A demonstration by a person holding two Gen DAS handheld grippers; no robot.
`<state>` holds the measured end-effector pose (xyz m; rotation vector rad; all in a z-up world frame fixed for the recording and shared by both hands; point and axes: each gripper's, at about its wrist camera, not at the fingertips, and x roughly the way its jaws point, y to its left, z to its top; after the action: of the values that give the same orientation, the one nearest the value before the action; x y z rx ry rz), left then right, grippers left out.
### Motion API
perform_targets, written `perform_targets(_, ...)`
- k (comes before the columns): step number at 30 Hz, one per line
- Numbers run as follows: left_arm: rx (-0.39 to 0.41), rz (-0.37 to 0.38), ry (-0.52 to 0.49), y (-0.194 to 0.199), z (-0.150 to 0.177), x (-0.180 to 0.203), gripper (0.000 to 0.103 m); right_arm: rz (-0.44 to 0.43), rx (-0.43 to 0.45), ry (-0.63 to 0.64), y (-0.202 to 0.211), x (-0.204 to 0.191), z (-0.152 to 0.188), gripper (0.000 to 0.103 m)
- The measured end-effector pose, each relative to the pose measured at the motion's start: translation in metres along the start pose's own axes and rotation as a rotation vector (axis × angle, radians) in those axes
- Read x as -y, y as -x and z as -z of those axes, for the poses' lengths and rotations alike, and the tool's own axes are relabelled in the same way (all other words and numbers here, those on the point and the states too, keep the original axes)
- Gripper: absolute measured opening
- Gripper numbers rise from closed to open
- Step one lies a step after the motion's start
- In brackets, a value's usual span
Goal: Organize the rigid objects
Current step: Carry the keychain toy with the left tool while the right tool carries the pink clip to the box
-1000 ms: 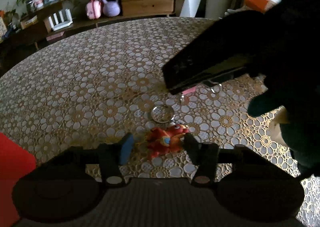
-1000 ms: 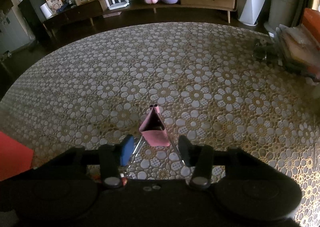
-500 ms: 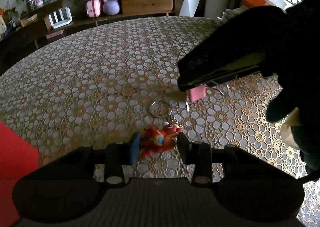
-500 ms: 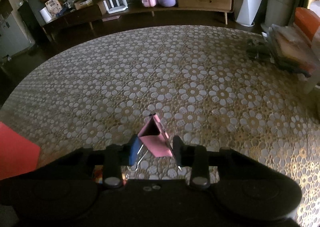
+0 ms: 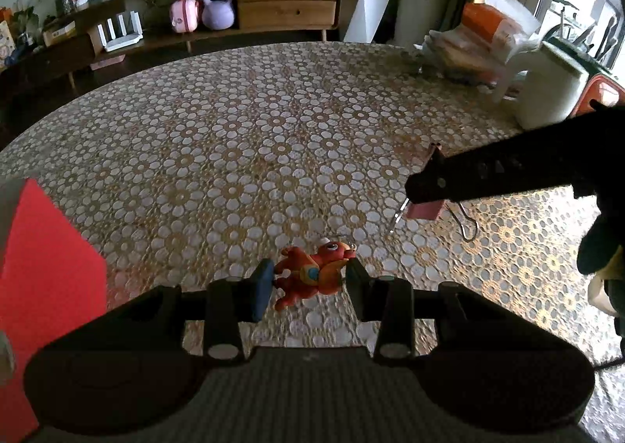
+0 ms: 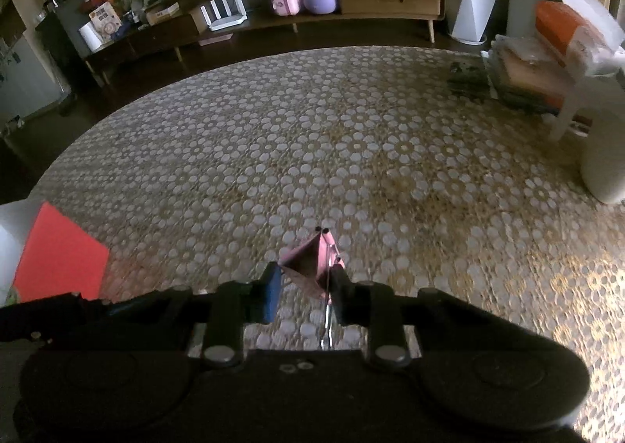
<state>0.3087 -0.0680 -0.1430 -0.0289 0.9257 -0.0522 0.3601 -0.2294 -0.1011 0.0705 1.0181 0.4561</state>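
Above the flowered tablecloth [image 5: 273, 138], left tongs [image 5: 308, 283] clamping a red keychain figure [image 5: 312, 275] — right tongs [image 6: 306, 283] closing on a pink binder clip [image 6: 312, 261], handles half-hidden.

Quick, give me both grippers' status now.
Left gripper: shut on the orange dragon keychain.
Right gripper: jaws closing on the pink binder clip, already gripped.

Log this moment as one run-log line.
left gripper: shut on red dragon keychain | right gripper: closing on pink binder clip | both held above patterned tablecloth
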Motion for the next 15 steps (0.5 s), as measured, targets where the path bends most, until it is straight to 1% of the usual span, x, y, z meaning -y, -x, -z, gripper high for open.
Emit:
perform_targets(5,0.006,0.019,0.01,0.025,0.002,-0.004,0.039,-0.002,0.017,0.017,0.029,-0.012,0.012,0.026)
perform_targets(8,-0.003,0.056,0.033,0.042,0.001,-0.01,0.039,-0.002,0.028,0.022,0.047,-0.017,0.019,0.026)
perform_targets(10,0.003,0.075,0.039,0.058,0.001,-0.012,0.039,-0.002,0.037,0.026,0.061,-0.02,0.024,0.026)
perform_targets(15,0.016,0.083,0.037,0.091,0.005,-0.016,0.039,0.002,0.062,0.049,0.095,-0.034,0.037,0.026)
